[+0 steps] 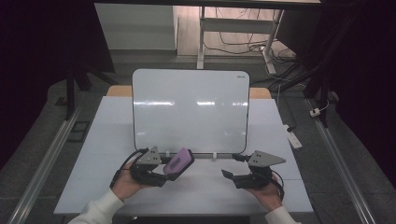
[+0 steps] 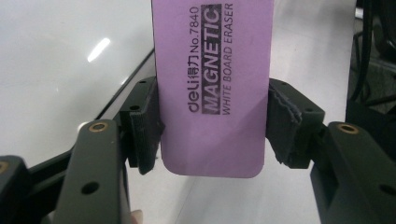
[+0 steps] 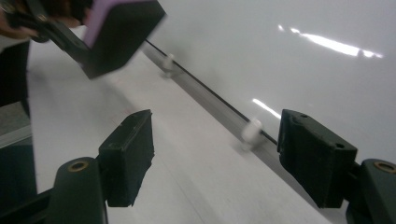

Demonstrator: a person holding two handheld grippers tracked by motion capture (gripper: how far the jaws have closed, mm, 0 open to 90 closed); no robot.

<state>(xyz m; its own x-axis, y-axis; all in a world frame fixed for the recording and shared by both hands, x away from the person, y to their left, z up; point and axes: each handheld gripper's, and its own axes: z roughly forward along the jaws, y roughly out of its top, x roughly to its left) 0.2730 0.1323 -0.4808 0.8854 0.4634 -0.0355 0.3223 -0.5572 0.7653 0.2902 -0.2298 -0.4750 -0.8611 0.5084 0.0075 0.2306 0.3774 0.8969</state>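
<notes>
Plainly, scene: a person at a white table (image 1: 93,154) with a gripper in each hand, facing a whiteboard (image 1: 189,109) propped upright on it
Left gripper (image 1: 163,171): held in the left hand (image 1: 125,184) near the whiteboard's lower left corner, its jaws pinching a purple eraser (image 1: 179,162)
Eraser grip: in the left gripper view the two black pads press on the long sides of the eraser (image 2: 212,84), near its rounded lower end, while the rest stands out past the jaws
Eraser print: black lettering on the purple face reads "MAGNETIC WHITE BOARD ERASER"
Eraser place: lifted off the table, just in front of the whiteboard's bottom edge; whether it touches the board I cannot tell
Eraser underside: in the right gripper view the eraser (image 3: 119,35) shows a dark felt side below the purple one
Right gripper (image 1: 229,176): held in the right hand (image 1: 268,193) low over the table, near the whiteboard's lower right corner, pointing toward the left gripper
Right jaws: spread apart with nothing between them, bare table showing in the gap (image 3: 215,154)
Whiteboard stand: small white clips (image 3: 251,130) carry the bottom edge
Board surface: blank, with streaks of reflected light
</notes>
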